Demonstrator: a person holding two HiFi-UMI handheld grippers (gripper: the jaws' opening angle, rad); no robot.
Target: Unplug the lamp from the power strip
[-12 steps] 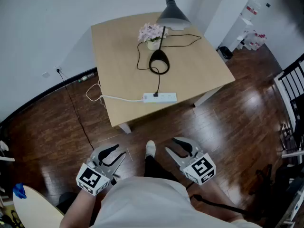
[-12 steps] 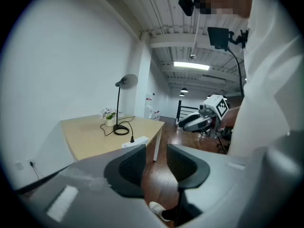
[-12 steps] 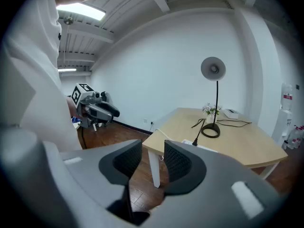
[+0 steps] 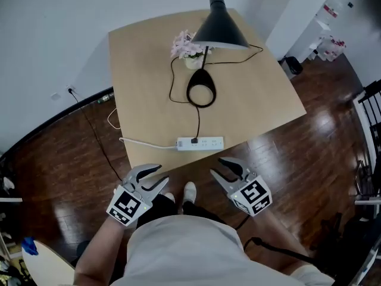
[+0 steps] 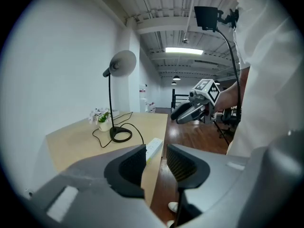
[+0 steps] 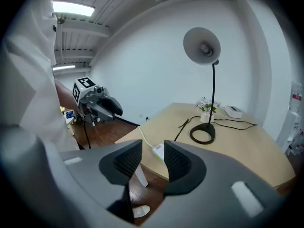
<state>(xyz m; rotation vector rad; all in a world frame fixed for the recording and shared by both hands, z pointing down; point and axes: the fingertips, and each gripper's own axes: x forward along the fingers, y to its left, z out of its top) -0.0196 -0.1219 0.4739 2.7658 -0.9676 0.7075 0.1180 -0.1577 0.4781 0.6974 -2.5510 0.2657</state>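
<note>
The person stands at the near edge of the bench (image 4: 143, 70) with both tools held low in front of the body and short of the bench, so nothing on it is touched yet. The left gripper (image 4: 159, 176) has its jaws spread apart with nothing between them, and the right gripper (image 4: 216, 166) is likewise parted and empty. Both point forward toward the power strip (image 4: 200, 142), which to me looks like readiness for the reach. The strip lies flat along the near edge, its white cable (image 4: 143, 143) trailing off the bench's left side. The lamp (image 4: 219, 27) stands farther back beside a small pot of flowers (image 4: 189, 47). Its black cord (image 4: 198, 117) runs from the round base straight to a dark plug (image 4: 194, 139) seated at the strip's left end. I would guess one tool must steady the strip while the other pulls the plug.
</note>
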